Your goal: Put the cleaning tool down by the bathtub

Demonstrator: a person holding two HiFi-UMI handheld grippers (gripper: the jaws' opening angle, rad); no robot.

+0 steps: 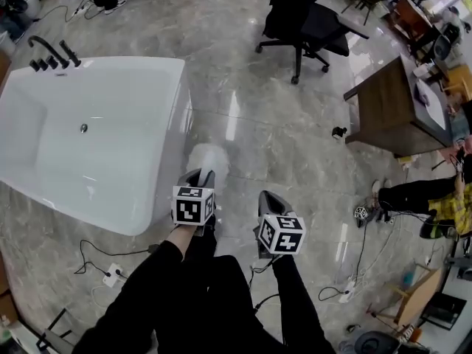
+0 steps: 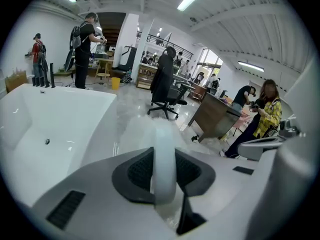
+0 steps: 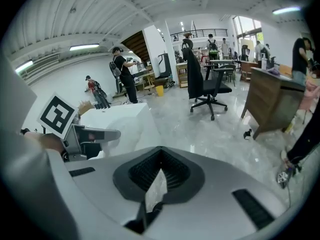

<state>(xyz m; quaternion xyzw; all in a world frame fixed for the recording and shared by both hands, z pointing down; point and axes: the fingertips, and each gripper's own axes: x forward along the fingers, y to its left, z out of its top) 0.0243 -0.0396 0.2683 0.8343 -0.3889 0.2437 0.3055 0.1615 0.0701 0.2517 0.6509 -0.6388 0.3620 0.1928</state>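
Left tongs (image 2: 164, 165) clenched on cleaning tool (image 1: 207, 158) handle: likely light, stiff, smooth; head soft. Right tongs (image 3: 158, 176) closed, empty.

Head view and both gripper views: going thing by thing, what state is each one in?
left gripper: shut on the cleaning tool's handle.
right gripper: shut, nothing between its jaws.
cleaning tool: held, with its fluffy head out ahead, beside the tub's outer wall.
bathtub: no water or items visible inside.
office chair: upright, nobody sitting on it.
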